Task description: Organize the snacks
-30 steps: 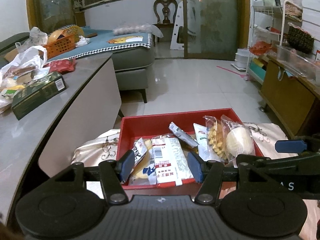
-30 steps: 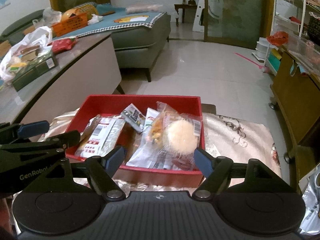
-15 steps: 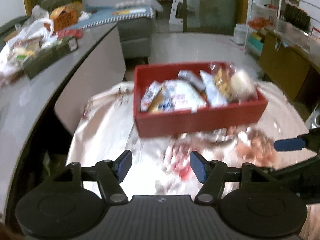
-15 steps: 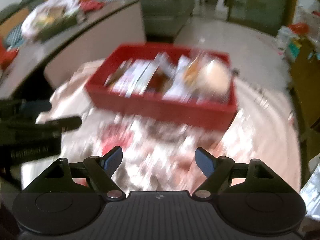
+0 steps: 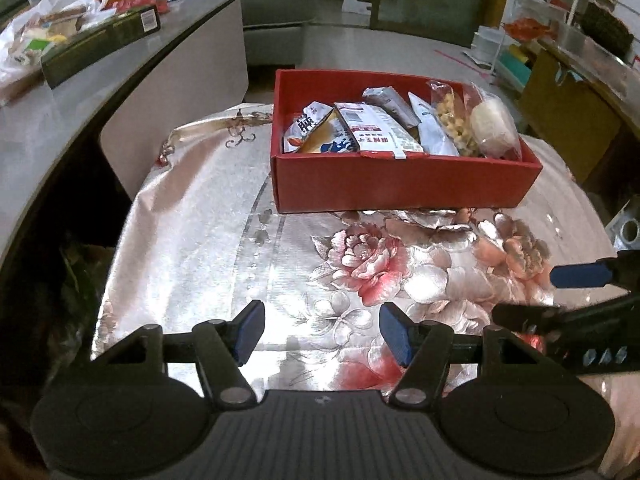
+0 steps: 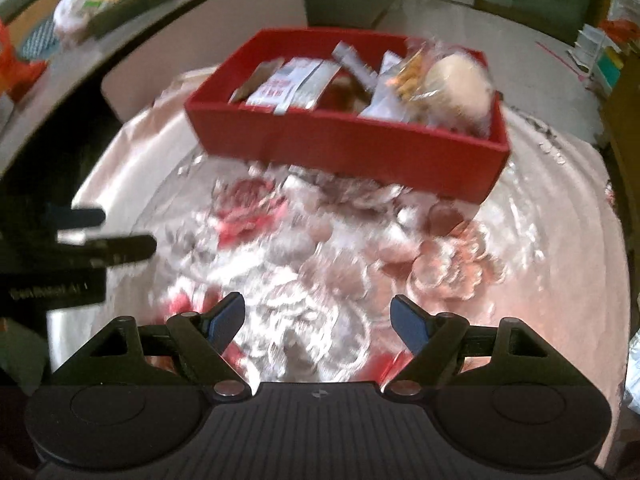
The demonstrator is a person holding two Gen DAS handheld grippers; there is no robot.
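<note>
A red box stands on a shiny floral tablecloth. Inside it lie several snack packets: a white packet with red print, a clear bag of yellow pieces and a pale round bun in clear wrap. My left gripper hovers over the cloth in front of the box, open with only cloth between its blue pads. My right gripper is beside it, also open and empty. Each one shows at the edge of the other's view. The right wrist view is blurred.
A grey counter runs along the left, bearing a dark green box and a white plastic bag. A grey sofa sits behind it. A wooden cabinet stands on the right, past the table's edge.
Both grippers have drawn back from over the red box and tipped downward. The box now lies further ahead, with bare floral cloth under the fingers. The left jaws stand slightly wider.
</note>
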